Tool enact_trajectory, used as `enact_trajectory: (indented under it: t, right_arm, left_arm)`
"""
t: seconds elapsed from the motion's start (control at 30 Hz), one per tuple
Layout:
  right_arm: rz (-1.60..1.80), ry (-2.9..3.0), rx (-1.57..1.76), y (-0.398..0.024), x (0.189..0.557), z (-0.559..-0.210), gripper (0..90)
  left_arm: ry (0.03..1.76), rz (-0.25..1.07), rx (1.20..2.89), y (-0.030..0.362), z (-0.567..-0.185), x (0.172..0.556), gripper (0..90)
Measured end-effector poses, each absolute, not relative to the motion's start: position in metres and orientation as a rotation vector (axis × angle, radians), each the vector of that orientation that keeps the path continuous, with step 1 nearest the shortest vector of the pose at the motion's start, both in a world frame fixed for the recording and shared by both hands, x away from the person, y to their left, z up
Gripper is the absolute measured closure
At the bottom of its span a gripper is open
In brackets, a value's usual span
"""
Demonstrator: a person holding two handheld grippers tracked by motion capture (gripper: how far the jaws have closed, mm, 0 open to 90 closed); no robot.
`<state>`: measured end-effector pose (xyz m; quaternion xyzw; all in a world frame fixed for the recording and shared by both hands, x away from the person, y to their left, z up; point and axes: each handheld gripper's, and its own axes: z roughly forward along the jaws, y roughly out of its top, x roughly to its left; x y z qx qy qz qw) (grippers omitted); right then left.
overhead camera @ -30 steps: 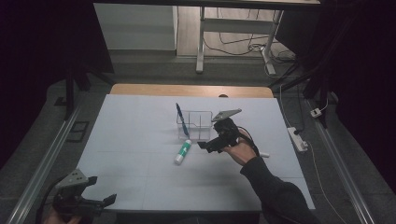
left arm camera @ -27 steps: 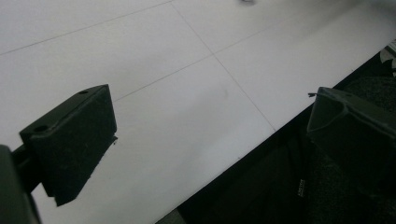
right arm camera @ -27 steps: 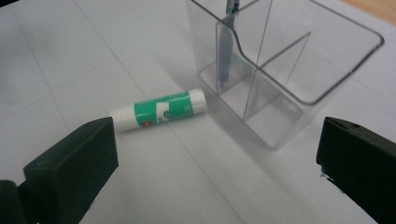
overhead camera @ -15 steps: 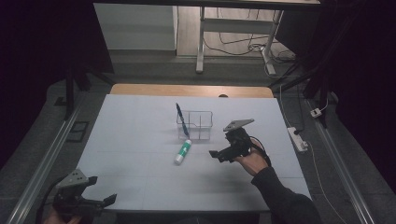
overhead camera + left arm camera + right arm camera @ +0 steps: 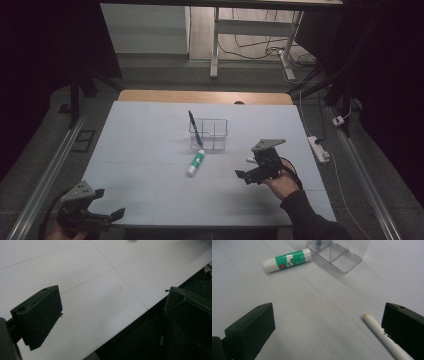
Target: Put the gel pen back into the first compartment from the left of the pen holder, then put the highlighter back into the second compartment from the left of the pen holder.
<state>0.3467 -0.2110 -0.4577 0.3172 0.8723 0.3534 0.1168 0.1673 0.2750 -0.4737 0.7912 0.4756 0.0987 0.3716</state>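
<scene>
A wide white table [image 5: 150,150], ruled by faint grid lines, is seen in a dim room, with a strip of bare wood at its far edge and dark grey floor around it. Beyond the far edge, the metal legs of another table [image 5: 215,45] and loose cables on the floor can be made out, and a white power strip [image 5: 318,149] lies on the floor just off the table's right edge. Most of the white surface is bare, with broad open room across the left half and along the near edge. Near the table's middle a clear plastic organiser [image 5: 208,134] with compartments is stood upright, and a blue pen [image 5: 194,127] is leaned in its left compartment, its top tilted to the left; the other compartments are seen to hold nothing. A green and white glue stick [image 5: 196,163] is laid flat on the table just in front of the organiser, close to it but apart. The right gripper [image 5: 243,174] is held low over the table to the right of the glue stick, its jaws spread wide with nothing between them. In the right gripper view a white pen [image 5: 382,338] is seen lying on the table just beside the right-hand jaw. The left gripper [image 5: 110,215] is held at the near left corner, over the table's edge, its jaws likewise spread apart and empty.
</scene>
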Motion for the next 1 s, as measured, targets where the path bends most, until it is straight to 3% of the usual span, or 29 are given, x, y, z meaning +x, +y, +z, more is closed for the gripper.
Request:
enact_trajectory:
  t: [1.0]
  right_arm:
    - [0.793,2.367,1.295,-0.293,0.378,-0.476,0.0]
  left_arm:
    - [1.218,0.253,2.031,0.275,-0.474,0.168,1.9]
